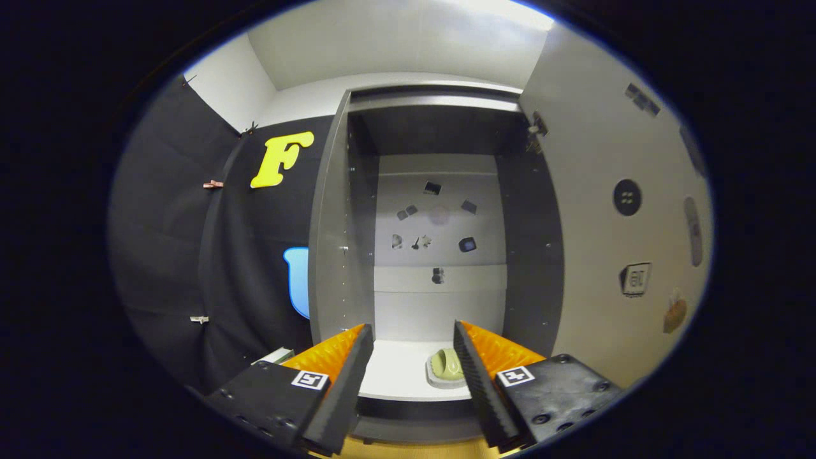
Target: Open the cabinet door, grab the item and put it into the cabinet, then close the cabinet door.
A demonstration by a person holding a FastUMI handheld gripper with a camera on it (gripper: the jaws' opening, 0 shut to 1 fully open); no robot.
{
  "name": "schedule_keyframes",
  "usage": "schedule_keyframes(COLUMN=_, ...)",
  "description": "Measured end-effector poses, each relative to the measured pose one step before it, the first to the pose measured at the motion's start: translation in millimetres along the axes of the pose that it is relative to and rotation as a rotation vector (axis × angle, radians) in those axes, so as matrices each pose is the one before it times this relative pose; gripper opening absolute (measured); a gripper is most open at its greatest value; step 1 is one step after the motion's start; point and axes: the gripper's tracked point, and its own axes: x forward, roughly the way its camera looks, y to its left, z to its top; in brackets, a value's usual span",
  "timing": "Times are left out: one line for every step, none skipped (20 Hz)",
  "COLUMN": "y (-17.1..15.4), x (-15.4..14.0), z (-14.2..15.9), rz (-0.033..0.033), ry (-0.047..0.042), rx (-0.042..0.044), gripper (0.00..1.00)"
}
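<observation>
Gripper (408, 357) nearest, fingers spread, holding nothing. Beyond them open cabinet (440, 191); one green slipper (446, 366) lies on its white shelf (395, 376), near right finger. One door (605, 223) swung out right. I judge item placed; next I go round door's outer edge, push shut slowly. One shelf seen.

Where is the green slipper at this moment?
The green slipper lies on the cabinet's bottom shelf, inside the open cabinet, just ahead of the open gripper and close to its right finger.
</observation>
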Motion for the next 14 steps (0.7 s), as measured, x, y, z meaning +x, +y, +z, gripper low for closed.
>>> schedule_keyframes(y=0.16, x=-14.65, z=6.88, rz=-0.00942, ry=-0.02055, rx=-0.02302, gripper=0.87)
schedule_keyframes(y=-3.91, x=-14.96, z=-1.43, rz=-0.0238, ry=-0.01099, rx=-0.03241, gripper=0.92)
schedule_keyframes(y=-3.55, x=-16.76, z=2.56, rz=-0.02013, ry=-0.01287, rx=-0.03489, gripper=0.97)
schedule_keyframes(y=-2.74, x=-15.7, z=4.58, rz=-0.01824, ry=-0.01194, rx=-0.02548, gripper=0.97)
schedule_keyframes(y=-2.96, x=-16.11, z=4.84, rz=-0.00626, ry=-0.00227, rx=-0.00959, gripper=0.97)
schedule_keyframes(y=-4.97, x=-14.65, z=2.65, rz=-0.01247, ry=0.00488, rx=-0.00245, gripper=0.97)
schedule_keyframes(y=-8.07, x=-15.04, z=0.98, rz=-0.01683, ry=0.01839, rx=-0.00019, gripper=0.97)
schedule_keyframes(y=-9.24, x=-13.39, z=0.99, rz=-0.01422, ry=0.01538, rx=0.00056, gripper=0.97)
schedule_keyframes(y=-10.55, x=-14.61, z=2.01, rz=-0.01463, ry=0.00821, rx=-0.00212, gripper=0.97)
schedule_keyframes(y=-11.04, x=-10.91, z=4.06, rz=-0.00266, ry=0.00615, rx=0.00121, gripper=0.97)
schedule_keyframes(y=-7.98, x=-12.13, z=3.67, rz=0.01858, ry=0.02014, rx=0.00544, gripper=0.97)
schedule_keyframes(y=-9.59, x=-11.48, z=4.51, rz=0.01773, ry=0.01504, rx=0.00557, gripper=0.97)
schedule_keyframes(y=-11.16, x=-12.87, z=8.39, rz=0.02065, ry=0.01229, rx=0.00464, gripper=0.98)
schedule_keyframes(y=-12.29, x=-12.81, z=7.74, rz=0.0195, ry=0.01462, rx=0.00252, gripper=0.98)
